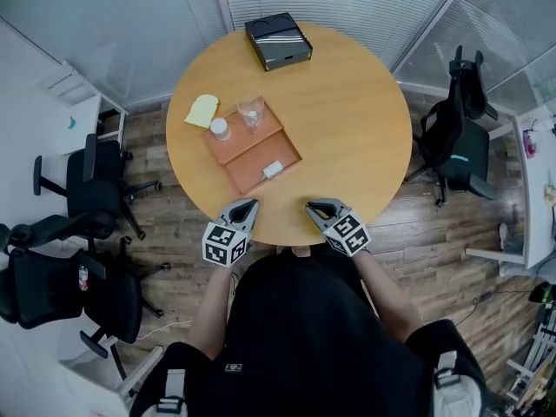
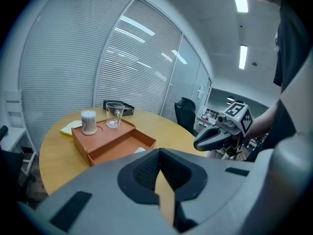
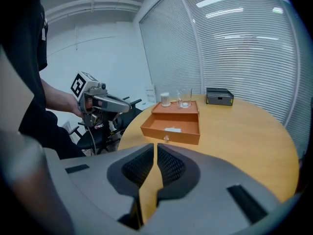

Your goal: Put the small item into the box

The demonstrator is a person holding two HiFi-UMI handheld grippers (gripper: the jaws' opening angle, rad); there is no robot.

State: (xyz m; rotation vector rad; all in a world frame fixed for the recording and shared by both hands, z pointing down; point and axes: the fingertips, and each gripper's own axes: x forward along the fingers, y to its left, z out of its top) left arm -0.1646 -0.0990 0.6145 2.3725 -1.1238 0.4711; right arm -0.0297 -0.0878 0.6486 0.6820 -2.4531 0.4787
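Note:
An orange box (image 1: 246, 140) lies left of the middle of the round wooden table (image 1: 347, 120), its drawer pulled out toward me. In the drawer lies a small white item (image 1: 273, 169), also seen in the left gripper view (image 2: 139, 150) and the right gripper view (image 3: 172, 129). My left gripper (image 1: 246, 205) hovers at the near table edge, just short of the drawer, jaws shut on nothing (image 2: 159, 153). To its right, at the same edge, my right gripper (image 1: 313, 207) is also shut and empty (image 3: 155, 148).
On the box's top stand a clear glass (image 1: 251, 113) and a cotton-swab jar (image 1: 221, 129). A yellow sponge-like piece (image 1: 201, 110) lies left of the box. At the far edge sits a black case (image 1: 277, 41). Office chairs (image 1: 87, 181) (image 1: 456, 137) flank the table.

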